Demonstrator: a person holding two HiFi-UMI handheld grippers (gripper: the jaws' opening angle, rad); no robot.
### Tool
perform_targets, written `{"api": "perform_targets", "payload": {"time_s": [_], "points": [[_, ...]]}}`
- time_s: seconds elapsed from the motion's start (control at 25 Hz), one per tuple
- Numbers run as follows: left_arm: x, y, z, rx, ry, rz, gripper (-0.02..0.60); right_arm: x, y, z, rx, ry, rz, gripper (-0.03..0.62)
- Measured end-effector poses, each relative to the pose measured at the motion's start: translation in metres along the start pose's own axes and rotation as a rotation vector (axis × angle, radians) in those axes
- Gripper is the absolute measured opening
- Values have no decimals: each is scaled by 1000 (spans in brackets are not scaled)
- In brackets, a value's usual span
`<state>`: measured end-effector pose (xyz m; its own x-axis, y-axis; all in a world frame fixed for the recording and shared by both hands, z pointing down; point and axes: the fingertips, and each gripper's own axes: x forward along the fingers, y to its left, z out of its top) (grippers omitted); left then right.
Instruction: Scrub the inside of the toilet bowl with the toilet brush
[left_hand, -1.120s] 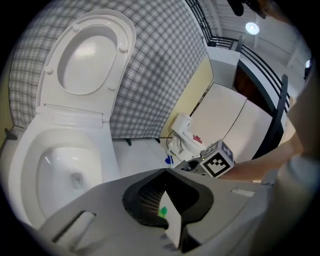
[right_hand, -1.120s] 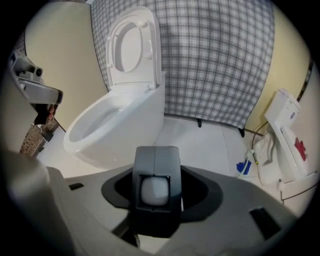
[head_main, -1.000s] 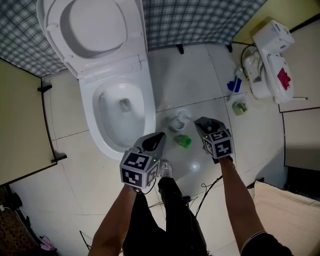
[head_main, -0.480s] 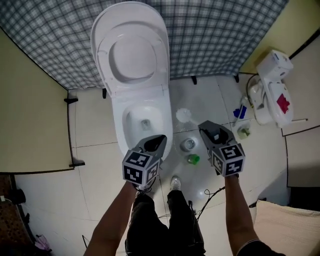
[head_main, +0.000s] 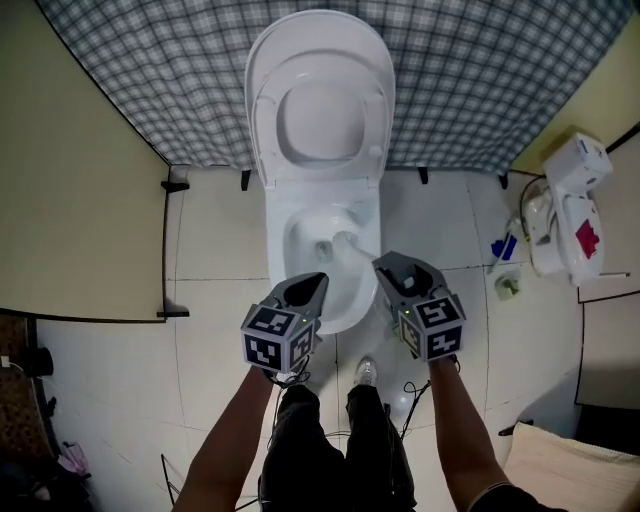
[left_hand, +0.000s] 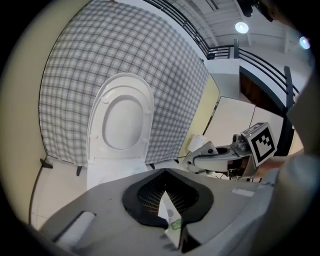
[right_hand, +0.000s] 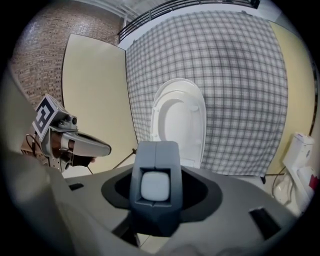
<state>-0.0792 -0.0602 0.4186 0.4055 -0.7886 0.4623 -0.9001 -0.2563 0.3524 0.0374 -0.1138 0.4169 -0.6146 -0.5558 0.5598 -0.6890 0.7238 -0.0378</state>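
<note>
Pale floor tiles (head_main: 215, 260) met a checked curtain (head_main: 150, 80) along the top of the head view. At centre frame the toilet bowl (head_main: 276, 250) sat below its raised lid (head_main: 320, 110). We held the right gripper (head_main: 384, 263) at the bowl's right edge, its fingers clamped on what looked like the white handle of the toilet brush (head_main: 345, 241), whose head lay inside the bowl. At the bowl's lower-left edge, the left gripper (head_main: 317, 281) had its fingers pressed together.
</note>
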Motion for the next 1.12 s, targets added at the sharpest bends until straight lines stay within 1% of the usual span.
{"api": "perform_targets", "payload": {"time_s": [0.16, 0.32, 0.64, 0.8, 0.96, 1.12], "points": [[-7, 18, -20, -34, 13, 26, 8, 21, 16, -15, 10, 29, 19, 222], [-7, 29, -44, -56, 39, 43, 8, 40, 32, -38, 21, 74, 37, 222], [5, 47, -89, -93, 68, 35, 8, 86, 55, -99, 59, 147, 48, 222], [10, 60, -110, -103, 82, 39, 8, 110, 74, -129, 75, 177, 70, 222], [13, 73, -130, -120, 107, 56, 8, 117, 91, -150, 67, 217, 106, 222], [16, 80, -150, -148, 124, 61, 8, 108, 107, -160, 24, 263, 124, 222]]}}
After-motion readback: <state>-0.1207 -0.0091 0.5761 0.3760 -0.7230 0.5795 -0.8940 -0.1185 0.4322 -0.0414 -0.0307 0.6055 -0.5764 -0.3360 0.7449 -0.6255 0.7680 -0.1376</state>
